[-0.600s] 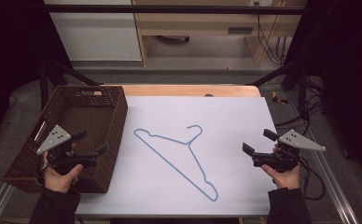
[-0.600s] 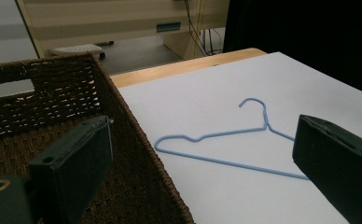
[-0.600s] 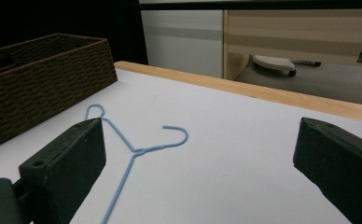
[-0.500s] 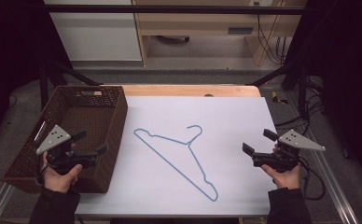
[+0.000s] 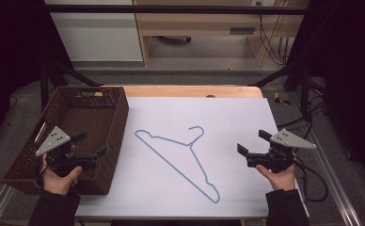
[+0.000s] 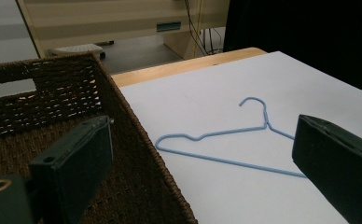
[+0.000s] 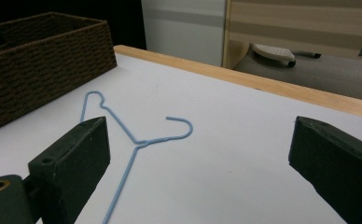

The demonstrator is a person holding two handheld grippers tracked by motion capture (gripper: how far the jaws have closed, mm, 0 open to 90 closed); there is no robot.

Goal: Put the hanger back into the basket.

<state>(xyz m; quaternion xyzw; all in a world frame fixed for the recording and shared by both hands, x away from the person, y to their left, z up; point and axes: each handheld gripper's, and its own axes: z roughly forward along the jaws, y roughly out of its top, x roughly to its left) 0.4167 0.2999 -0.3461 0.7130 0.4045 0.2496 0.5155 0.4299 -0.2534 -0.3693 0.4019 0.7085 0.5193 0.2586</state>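
Far left: the brown wicker basket (image 5: 106,136) sits on the table's left edge, its right wall touching the white sheet (image 5: 237,122). Your left gripper (image 5: 92,147) hovers over the basket's near right corner, jaws wide apart, nothing between them, pointing right toward the sheet. In the left gripper view the basket rim (image 6: 137,140) runs between the two jaws, one jaw over the weave, the other over the white sheet (image 6: 207,98).

Middle: the blue wire hanger (image 5: 180,157) lies flat on the white sheet, hook toward the far side, one shoulder near the basket, the other toward the near edge. It's well apart from both grippers, untouched. It also shows in the left gripper view (image 6: 226,140) and the right gripper view (image 7: 132,135).

Right: your right gripper (image 5: 252,143) hovers near the sheet's right edge, jaws spread and empty, pointing left at the hanger. Wooden table edge (image 5: 190,91) at the far side.
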